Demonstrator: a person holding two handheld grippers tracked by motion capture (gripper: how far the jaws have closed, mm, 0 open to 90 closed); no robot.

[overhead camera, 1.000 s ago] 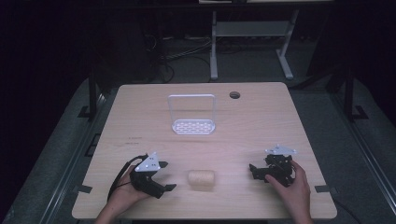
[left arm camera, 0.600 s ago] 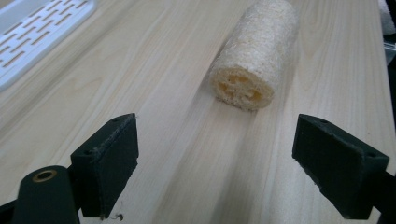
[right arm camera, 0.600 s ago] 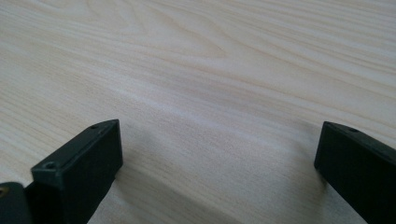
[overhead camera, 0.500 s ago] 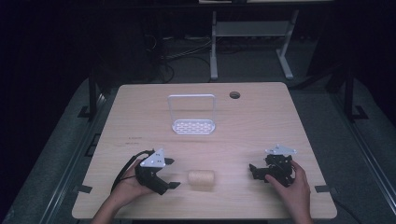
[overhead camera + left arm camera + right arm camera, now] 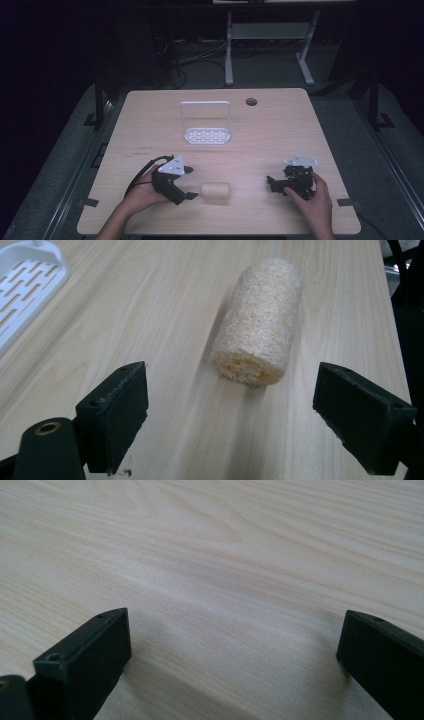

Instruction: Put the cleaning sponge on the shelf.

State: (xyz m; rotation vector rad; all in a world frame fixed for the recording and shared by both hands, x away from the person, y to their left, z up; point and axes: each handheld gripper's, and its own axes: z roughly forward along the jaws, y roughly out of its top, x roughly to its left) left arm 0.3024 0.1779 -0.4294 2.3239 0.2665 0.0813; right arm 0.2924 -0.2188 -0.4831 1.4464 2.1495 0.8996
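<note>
Over the last second the left gripper (image 5: pixel 191 196) had slid toward the loofah roll (image 5: pixel 215 192), jaws spread wide, roll at its three o'clock on the table (image 5: pixel 280 135), suggesting an imminent grasp. The right gripper (image 5: pixel 270 182) rested open.

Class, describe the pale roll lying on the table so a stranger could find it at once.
Start at the wooden table and go to its near edge, between the two hand-held grippers. The loofah roll lies on its side there, just ahead of the left gripper. It alone is tan, fibrous and cylindrical; the rack is white.

loofah roll (image 5: pixel 260 330): pale yellow | rack (image 5: pixel 207 135): white, slotted | table (image 5: pixel 280 135): light woodgrain
</note>
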